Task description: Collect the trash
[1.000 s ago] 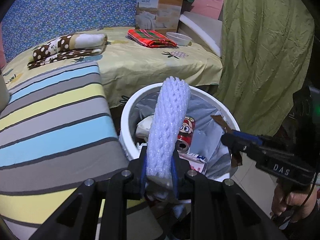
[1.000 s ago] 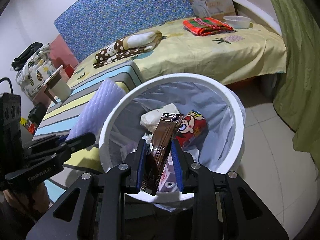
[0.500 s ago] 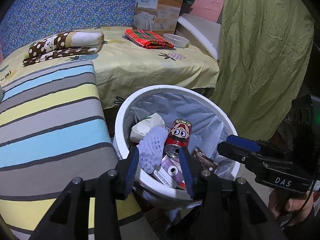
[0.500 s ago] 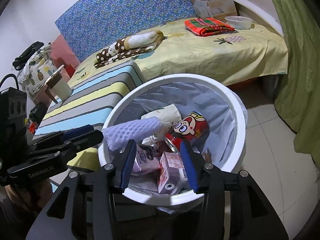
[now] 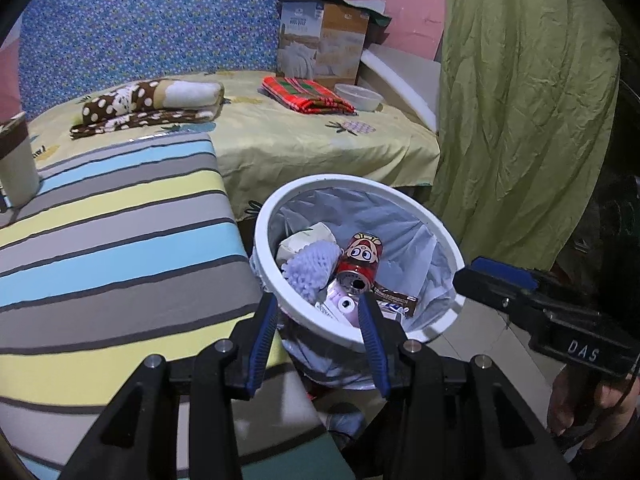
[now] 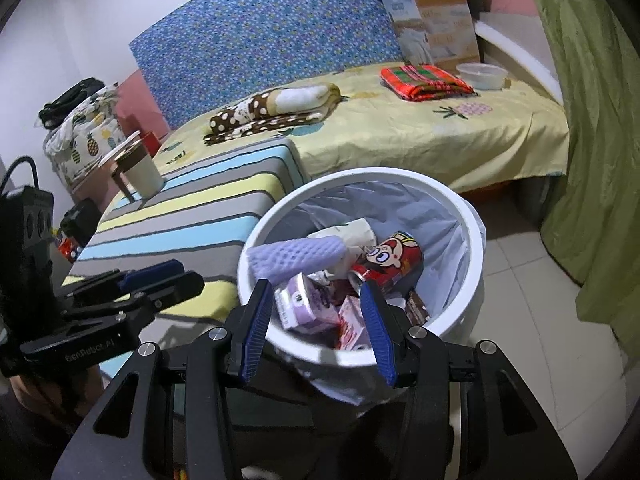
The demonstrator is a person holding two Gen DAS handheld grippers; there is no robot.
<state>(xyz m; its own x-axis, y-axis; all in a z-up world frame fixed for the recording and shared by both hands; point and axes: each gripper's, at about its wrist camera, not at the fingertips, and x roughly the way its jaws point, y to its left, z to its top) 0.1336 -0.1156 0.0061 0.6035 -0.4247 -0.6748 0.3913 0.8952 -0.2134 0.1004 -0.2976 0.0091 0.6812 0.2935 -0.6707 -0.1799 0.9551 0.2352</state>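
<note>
Left gripper (image 5: 318, 320): I see its jaws standing apart over the near rim of the bin, nothing between the blue pads. They opened within the last second; the last two readings are level.
Right gripper (image 6: 316, 316): my other tool is the same, jaws apart and empty above the bin's near edge, opened within the same second.
Bin (image 6: 460, 208): white, round, lined with a pale plastic bag, standing on the tiled floor between the striped mattress (image 5: 112, 240) and the green curtain (image 5: 520, 120).
Foam net sleeve (image 6: 296, 258): I find it lying inside the bin on its left side, tilted across the other rubbish.
Brown wrapper (image 5: 396, 298): in the bin at the right, near the rim, lying flat.
Red can (image 6: 394, 262): inside the bin, on its side, cartoon face up, touching the foam sleeve's end.
Purple cartons (image 6: 304, 306): at the near side of the bin, below the can.
Bed (image 6: 400, 140): yellow sheet behind the bin, carrying a spotted folded blanket (image 6: 272, 110), a red plaid cloth (image 6: 424, 82) and a small white bowl (image 6: 482, 75).
</note>
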